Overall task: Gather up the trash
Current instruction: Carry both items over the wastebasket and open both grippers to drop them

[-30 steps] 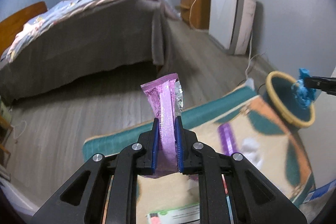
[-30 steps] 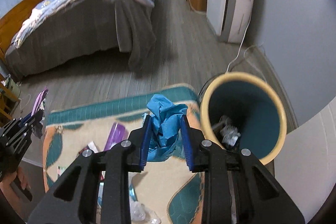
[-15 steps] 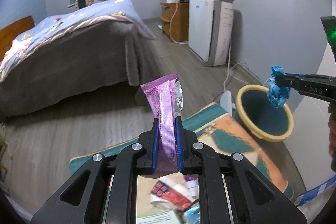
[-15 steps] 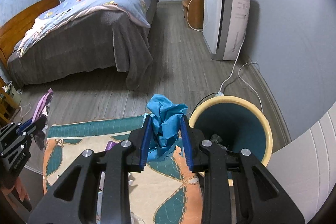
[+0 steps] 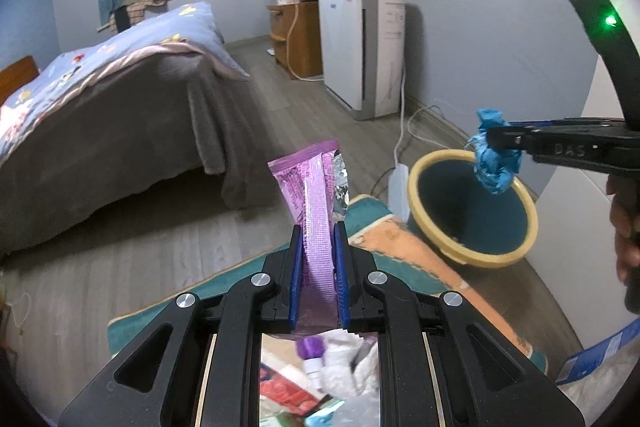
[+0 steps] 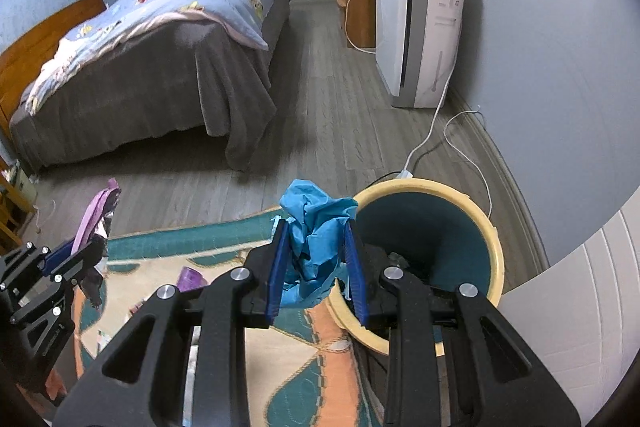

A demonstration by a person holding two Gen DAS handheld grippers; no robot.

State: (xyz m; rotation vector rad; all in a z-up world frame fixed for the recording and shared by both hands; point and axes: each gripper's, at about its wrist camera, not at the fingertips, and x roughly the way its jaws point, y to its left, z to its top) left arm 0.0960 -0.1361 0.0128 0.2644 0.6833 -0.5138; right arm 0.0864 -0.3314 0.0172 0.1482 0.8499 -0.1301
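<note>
My left gripper (image 5: 317, 227) is shut on a purple snack wrapper (image 5: 314, 187) that stands upright between the jaws; it also shows in the right wrist view (image 6: 94, 215). My right gripper (image 6: 316, 227) is shut on a crumpled blue paper wad (image 6: 316, 231), held over the near left rim of the teal bin with a yellow rim (image 6: 460, 195). In the left wrist view the blue paper wad (image 5: 494, 163) hangs over the bin (image 5: 472, 211). Some trash lies at the bin's bottom.
A patterned rug (image 6: 168, 239) with loose trash, including a purple tube (image 6: 190, 277) and wrappers (image 5: 304, 387), lies below. A bed (image 6: 160, 59) stands at left, an air purifier (image 6: 416, 35) by the right wall, with a white cable (image 6: 448, 131) near the bin.
Both grippers have risen and tilted up. The right gripper with the blue wad has moved toward the bin's rim. The left gripper still holds the wrapper.
</note>
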